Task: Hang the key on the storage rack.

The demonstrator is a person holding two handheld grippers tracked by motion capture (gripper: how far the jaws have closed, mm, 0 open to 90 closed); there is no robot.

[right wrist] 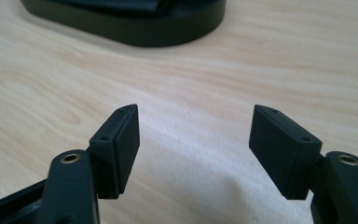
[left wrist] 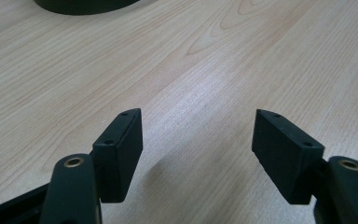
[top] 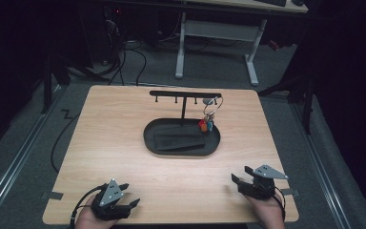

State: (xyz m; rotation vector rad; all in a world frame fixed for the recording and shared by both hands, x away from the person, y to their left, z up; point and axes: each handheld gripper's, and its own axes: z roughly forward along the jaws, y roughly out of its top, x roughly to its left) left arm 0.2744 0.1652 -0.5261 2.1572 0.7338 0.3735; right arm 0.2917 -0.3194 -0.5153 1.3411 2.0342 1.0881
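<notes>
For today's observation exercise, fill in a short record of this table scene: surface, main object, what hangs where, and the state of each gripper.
surface: wooden table
main object: black oval tray with a T-shaped hook stand
hanging: key ring with coloured tags at the stand's right end
left gripper: near table edge, jaws open, nothing held
right gripper: near table edge, jaws open, nothing held

Dim room from the high view; light falls from above on the pale tabletop [top: 124,157], while the floor around sinks into near black. In both claw views the wood glows evenly, soft shadows pooling under each claw, and the grain ahead blurs with distance.
</notes>
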